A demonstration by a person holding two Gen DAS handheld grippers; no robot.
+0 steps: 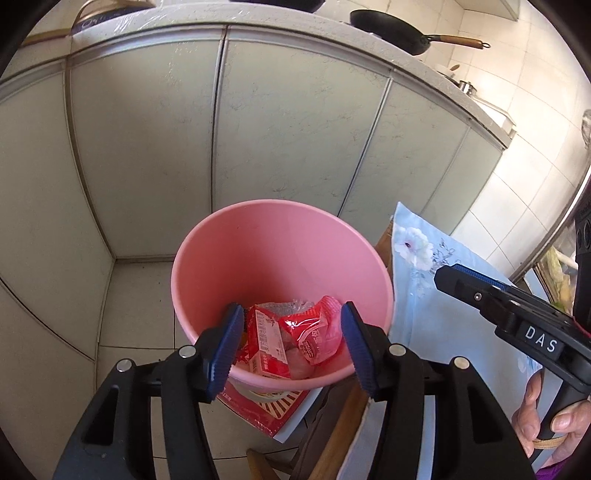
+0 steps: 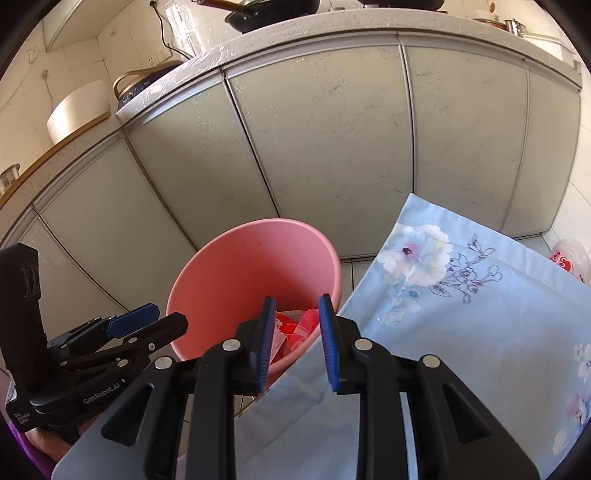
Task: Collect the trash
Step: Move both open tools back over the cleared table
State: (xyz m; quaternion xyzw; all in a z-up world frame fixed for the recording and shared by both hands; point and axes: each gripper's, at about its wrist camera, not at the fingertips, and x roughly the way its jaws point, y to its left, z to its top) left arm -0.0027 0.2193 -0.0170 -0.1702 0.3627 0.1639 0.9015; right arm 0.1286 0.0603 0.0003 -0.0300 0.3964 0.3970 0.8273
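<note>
Left claw (image 1: 291, 347) is seen with pads spread apart, nothing between them, held above the pink bin (image 1: 221, 236). Red wrappers (image 1: 295, 339) are lying at the bin's bottom. Right claw (image 2: 297, 343) is parted narrowly, empty, poised over the bin's near rim beside the blue floral cloth (image 2: 461, 314). Bin is stood on tiled floor (image 1: 136, 295) before grey cabinet doors (image 1: 295, 118). A frying pan (image 1: 391, 29) is seen on the desk above.

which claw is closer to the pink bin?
Left. The left claw hangs open over the pink bin; the right claw sits open beside its rim, above the blue cloth.
</note>
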